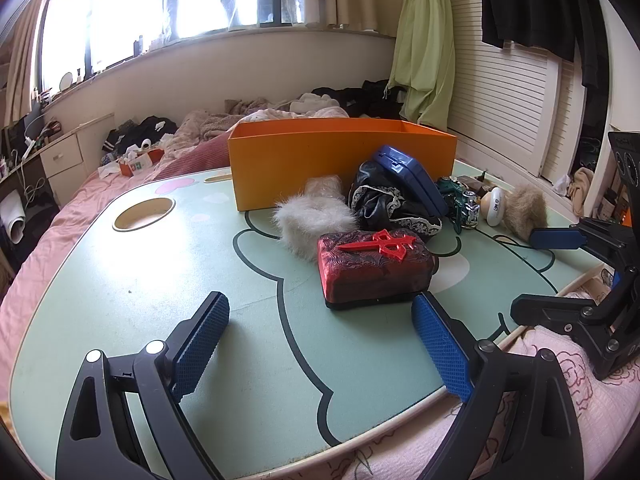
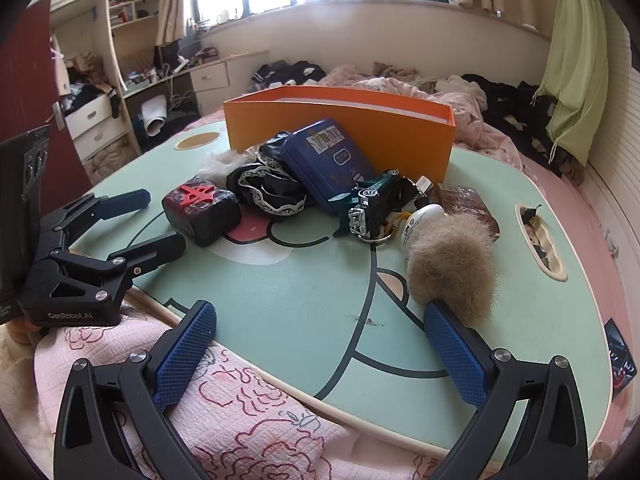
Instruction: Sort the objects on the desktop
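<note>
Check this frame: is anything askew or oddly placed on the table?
Yes. The blue tin sits tilted, propped on the black lace cloth against the orange box rather than flat. The toy car beside it also lies tipped at an angle.

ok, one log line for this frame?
left gripper: open, empty | right gripper: open, empty | orange box: nothing visible inside | items on table

Open orange box (image 1: 320, 168) upright at table's far side, red-crossed case (image 1: 374, 270), blue tin (image 2: 328, 164), tan fluff (image 2: 452, 264), perhaps fur, before it
</note>
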`<state>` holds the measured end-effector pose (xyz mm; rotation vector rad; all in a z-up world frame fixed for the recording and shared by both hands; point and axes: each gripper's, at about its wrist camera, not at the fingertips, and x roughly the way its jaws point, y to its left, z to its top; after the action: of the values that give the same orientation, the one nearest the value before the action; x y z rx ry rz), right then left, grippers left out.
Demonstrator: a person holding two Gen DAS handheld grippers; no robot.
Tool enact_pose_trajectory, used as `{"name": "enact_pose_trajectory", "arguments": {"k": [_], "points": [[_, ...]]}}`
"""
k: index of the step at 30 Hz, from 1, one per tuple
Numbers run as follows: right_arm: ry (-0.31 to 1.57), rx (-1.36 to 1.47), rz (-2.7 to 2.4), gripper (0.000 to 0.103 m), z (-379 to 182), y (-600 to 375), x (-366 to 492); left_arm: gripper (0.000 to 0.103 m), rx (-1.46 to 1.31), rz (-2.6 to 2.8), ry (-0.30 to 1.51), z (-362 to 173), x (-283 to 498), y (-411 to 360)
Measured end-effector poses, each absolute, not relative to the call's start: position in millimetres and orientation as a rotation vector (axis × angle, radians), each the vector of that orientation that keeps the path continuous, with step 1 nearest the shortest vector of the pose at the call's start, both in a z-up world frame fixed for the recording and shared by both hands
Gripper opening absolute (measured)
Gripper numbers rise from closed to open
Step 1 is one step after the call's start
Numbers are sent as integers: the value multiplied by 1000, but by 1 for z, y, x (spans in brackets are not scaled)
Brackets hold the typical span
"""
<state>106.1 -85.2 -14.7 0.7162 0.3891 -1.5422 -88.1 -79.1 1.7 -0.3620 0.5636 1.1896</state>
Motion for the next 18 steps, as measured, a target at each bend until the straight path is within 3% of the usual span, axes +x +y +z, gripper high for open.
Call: {"name": "enact_pose_trajectory", "arguments": {"k": [18], "points": [[397, 718, -1543, 103, -13, -86, 107, 92, -361, 1188, 564, 2, -89, -79]]}}
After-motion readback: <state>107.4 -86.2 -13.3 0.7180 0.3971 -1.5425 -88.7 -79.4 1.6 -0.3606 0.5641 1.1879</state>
